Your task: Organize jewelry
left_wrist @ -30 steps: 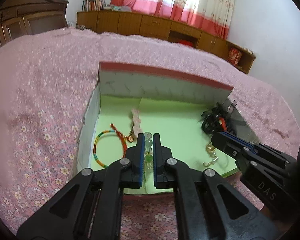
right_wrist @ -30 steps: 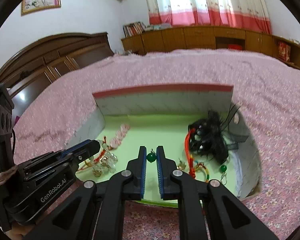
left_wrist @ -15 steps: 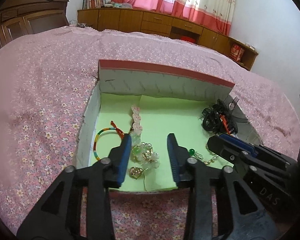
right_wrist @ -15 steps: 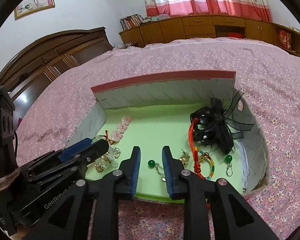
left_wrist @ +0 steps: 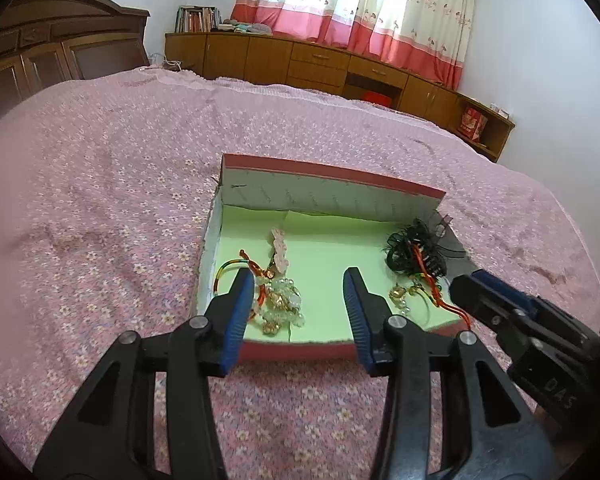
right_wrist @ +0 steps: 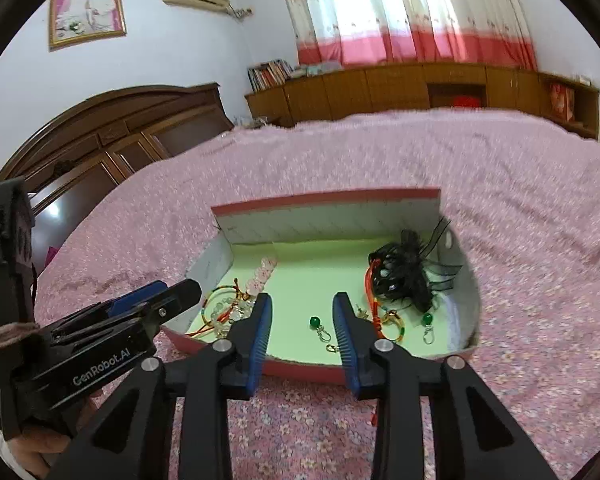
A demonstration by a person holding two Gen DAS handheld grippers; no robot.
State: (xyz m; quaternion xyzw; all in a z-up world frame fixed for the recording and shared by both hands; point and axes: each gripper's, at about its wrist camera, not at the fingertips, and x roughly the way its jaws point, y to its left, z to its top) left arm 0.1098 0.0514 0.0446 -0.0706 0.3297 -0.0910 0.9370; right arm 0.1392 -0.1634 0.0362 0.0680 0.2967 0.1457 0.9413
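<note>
An open red box with a green floor (left_wrist: 324,248) (right_wrist: 312,264) lies on the bed. At its left lie a pale bead bracelet cluster (left_wrist: 282,306) (right_wrist: 228,312), a pink bead string (left_wrist: 279,250) (right_wrist: 262,272) and a multicolour cord bangle (left_wrist: 226,270). At its right lie a black hair piece (left_wrist: 418,252) (right_wrist: 404,276), a red cord bangle (right_wrist: 384,320) and a green-bead earring (right_wrist: 428,322). Another green-bead earring (right_wrist: 318,326) lies in front of my right gripper (right_wrist: 302,320), which is open and empty. My left gripper (left_wrist: 300,300) is open and empty above the box's near edge.
The pink flowered bedspread (left_wrist: 100,200) surrounds the box. A dark wooden headboard (right_wrist: 112,120) is at the left, low wooden cabinets (left_wrist: 320,64) and curtains along the far wall. The right gripper's body (left_wrist: 520,320) shows at the right of the left wrist view.
Both grippers opened, let go of the beaded jewellery and the green earring in the box, and drew back toward the near edge.
</note>
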